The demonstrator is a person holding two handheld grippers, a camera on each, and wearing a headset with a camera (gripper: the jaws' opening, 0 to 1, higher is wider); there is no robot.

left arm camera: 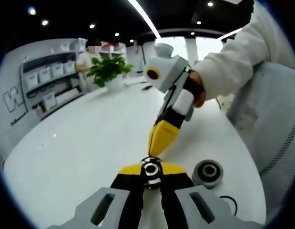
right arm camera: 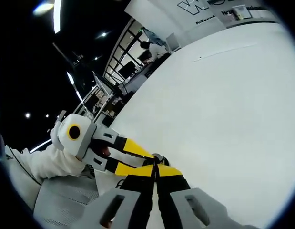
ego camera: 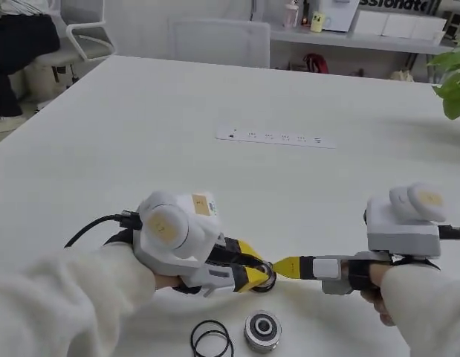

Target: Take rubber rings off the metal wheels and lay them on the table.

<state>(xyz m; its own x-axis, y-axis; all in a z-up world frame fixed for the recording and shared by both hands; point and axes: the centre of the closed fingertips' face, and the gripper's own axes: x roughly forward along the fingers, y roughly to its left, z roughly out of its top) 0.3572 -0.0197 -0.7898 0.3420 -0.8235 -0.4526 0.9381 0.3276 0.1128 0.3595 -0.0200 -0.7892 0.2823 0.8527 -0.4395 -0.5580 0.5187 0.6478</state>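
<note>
The left hand-held gripper (ego camera: pixel 261 269) is clenched on a small metal wheel (left arm camera: pixel 151 171). Its two yellow jaw tips press on opposite sides of the wheel, which sits just above the worktop (ego camera: pixel 177 126). The right hand-held gripper (ego camera: pixel 280 268) points straight at the left one, tip to tip. Its jaws are pressed together with no gap showing, and their yellow point touches the rim of the held wheel on the side away from the left hand-held gripper. A dark band seems to run round that rim, but the view is too small to tell whether the right jaws have any rubber pinched between them.

A second metal wheel (ego camera: pixel 262 329) lies flat on the worktop just below the left hand-held gripper's jaws, on the person's side. Touching or nearly touching it, further under the left hand-held gripper's body, lie loose black rubber rings (ego camera: pixel 212 339), overlapping one another. Well beyond both hand-held grippers, a white power strip (ego camera: pixel 276 137) lies on the worktop.
</note>
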